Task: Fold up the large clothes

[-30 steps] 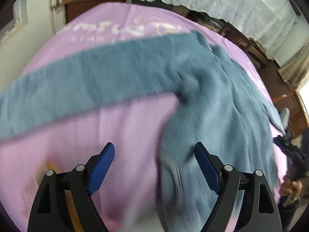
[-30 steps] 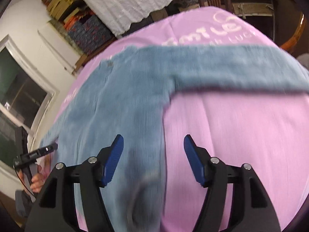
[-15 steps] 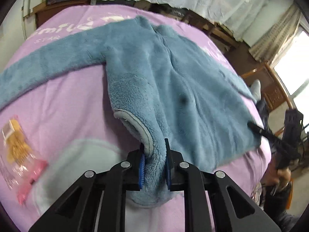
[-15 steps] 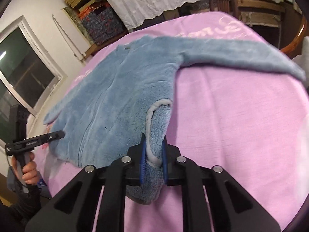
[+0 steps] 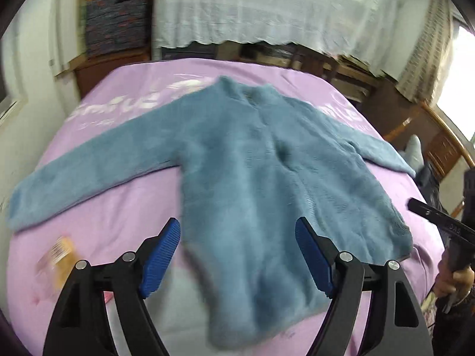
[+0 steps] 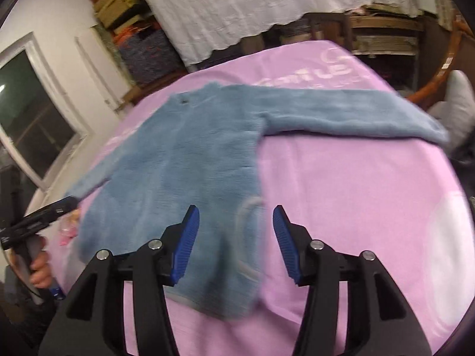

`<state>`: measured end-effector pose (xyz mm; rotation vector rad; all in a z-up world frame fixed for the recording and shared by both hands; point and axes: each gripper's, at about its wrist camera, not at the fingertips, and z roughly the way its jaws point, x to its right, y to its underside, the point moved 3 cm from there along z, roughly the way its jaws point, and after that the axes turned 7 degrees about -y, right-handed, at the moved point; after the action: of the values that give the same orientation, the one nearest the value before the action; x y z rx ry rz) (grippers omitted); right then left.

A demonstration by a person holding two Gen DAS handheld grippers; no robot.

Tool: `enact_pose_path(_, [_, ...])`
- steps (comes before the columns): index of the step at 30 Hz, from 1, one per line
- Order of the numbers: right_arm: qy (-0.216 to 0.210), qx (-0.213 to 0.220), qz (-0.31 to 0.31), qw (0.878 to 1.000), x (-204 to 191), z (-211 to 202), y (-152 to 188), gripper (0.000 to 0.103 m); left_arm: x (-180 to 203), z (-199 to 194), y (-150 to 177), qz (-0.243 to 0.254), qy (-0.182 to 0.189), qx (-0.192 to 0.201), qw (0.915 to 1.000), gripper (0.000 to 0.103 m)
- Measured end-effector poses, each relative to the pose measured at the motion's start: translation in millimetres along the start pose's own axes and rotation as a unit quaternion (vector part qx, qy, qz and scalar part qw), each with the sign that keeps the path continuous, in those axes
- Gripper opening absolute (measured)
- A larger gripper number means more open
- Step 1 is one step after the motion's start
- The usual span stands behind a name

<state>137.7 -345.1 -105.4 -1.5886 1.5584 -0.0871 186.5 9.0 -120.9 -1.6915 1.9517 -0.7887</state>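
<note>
A large blue fleece jacket (image 5: 261, 178) lies spread flat on the pink sheet (image 5: 118, 216), front up with its zip down the middle and both sleeves stretched out sideways. My left gripper (image 5: 237, 255) is open and empty, raised above the jacket's bottom hem near its left corner. My right gripper (image 6: 236, 244) is open and empty above the hem's right corner; the jacket (image 6: 190, 160) fills the left half of that view, one sleeve (image 6: 350, 112) reaching right.
A small snack packet (image 5: 58, 259) lies on the sheet at the left. The other gripper and the hand holding it show at the right edge (image 5: 439, 222) and at the left edge (image 6: 35, 225). Furniture under a white lace cloth (image 5: 267, 9) stands behind the bed.
Both grippers were shut on the jacket's bottom hem half a second ago. They have opened, let the hem drop flat, and pulled up and back.
</note>
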Motion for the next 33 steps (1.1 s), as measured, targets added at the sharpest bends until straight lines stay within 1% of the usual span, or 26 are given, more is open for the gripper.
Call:
enact_pose_path(2, [-0.022,-0.026,0.009,0.999,-1,18,6,0.049,13,26,4,0.021,-0.003,-0.024,0.9995,0.08])
enact_pose_path(4, [-0.024,-0.048,0.026,0.998,4,34,13,0.049,20,51,12,0.04,-0.023,-0.052,0.9976,0.08])
enact_pose_path(5, [-0.027,-0.053,0.036,0.998,10,38,17,0.045,20,63,17,0.046,-0.037,-0.068,0.996,0.08])
enact_pose_path(7, [-0.04,-0.047,0.051,0.997,19,33,16,0.044,24,65,17,0.063,-0.053,-0.064,0.9946,0.082])
enact_pose_path(8, [-0.047,-0.04,0.063,0.996,23,27,12,0.045,24,63,15,0.068,-0.055,-0.065,0.994,0.082])
enact_pose_path(9, [-0.056,-0.023,0.081,0.995,30,17,5,0.045,26,60,10,0.07,-0.055,-0.061,0.9942,0.082])
enact_pose_path(10, [-0.057,-0.007,0.094,0.994,37,9,-1,0.047,29,56,-2,0.069,-0.054,-0.046,0.9951,0.083])
enact_pose_path(11, [-0.048,0.02,0.116,0.992,50,-4,-13,0.049,31,52,-15,0.066,-0.055,-0.031,0.9959,0.087])
enact_pose_path(13, [-0.032,0.06,0.147,0.987,73,-22,-30,0.05,33,46,-40,0.048,-0.057,-0.006,0.9972,0.091])
enact_pose_path(14, [-0.015,0.083,0.169,0.982,91,-31,-39,0.05,33,44,-54,0.033,-0.055,0.007,0.9979,0.095])
enact_pose_path(16, [0.02,0.112,0.215,0.97,123,-40,-49,0.053,35,49,-77,0.0,-0.05,0.02,0.9985,0.099])
enact_pose_path(17, [0.032,0.122,0.245,0.961,142,-41,-51,0.053,35,56,-86,-0.012,-0.048,0.02,0.9985,0.099])
enact_pose_path(19, [0.039,0.126,0.285,0.949,165,-39,-50,0.053,34,78,-98,-0.027,-0.055,0.011,0.9981,0.099])
enact_pose_path(20, [0.037,0.129,0.308,0.942,177,-36,-48,0.053,34,90,-100,-0.028,-0.06,0.001,0.9978,0.099])
enact_pose_path(23, [0.054,0.136,0.337,0.93,194,-31,-47,0.053,36,129,-100,-0.022,-0.076,-0.033,0.9963,0.099])
enact_pose_path(25, [0.065,0.141,0.352,0.923,203,-27,-47,0.053,31,148,-93,-0.027,-0.078,-0.057,0.995,0.099])
enact_pose_path(26, [0.069,0.15,0.37,0.914,210,-26,-48,0.052,27,155,-88,-0.033,-0.074,-0.07,0.9943,0.099])
enact_pose_path(27, [0.067,0.156,0.377,0.911,215,-26,-50,0.051,25,160,-85,-0.036,-0.073,-0.075,0.9938,0.099])
enact_pose_path(28, [0.069,0.166,0.384,0.906,218,-26,-50,0.05,26,158,-83,-0.03,-0.08,-0.065,0.9942,0.099])
enact_pose_path(30, [0.077,0.176,0.392,0.9,221,-27,-54,0.05,31,160,-81,-0.019,-0.09,-0.065,0.9937,0.099])
enact_pose_path(32, [0.076,0.19,0.409,0.889,227,-22,-58,0.05,34,160,-80,-0.011,-0.099,-0.062,0.9931,0.1])
enact_pose_path(33, [0.075,0.201,0.422,0.881,229,-21,-60,0.05,34,160,-79,-0.012,-0.098,-0.062,0.9932,0.1])
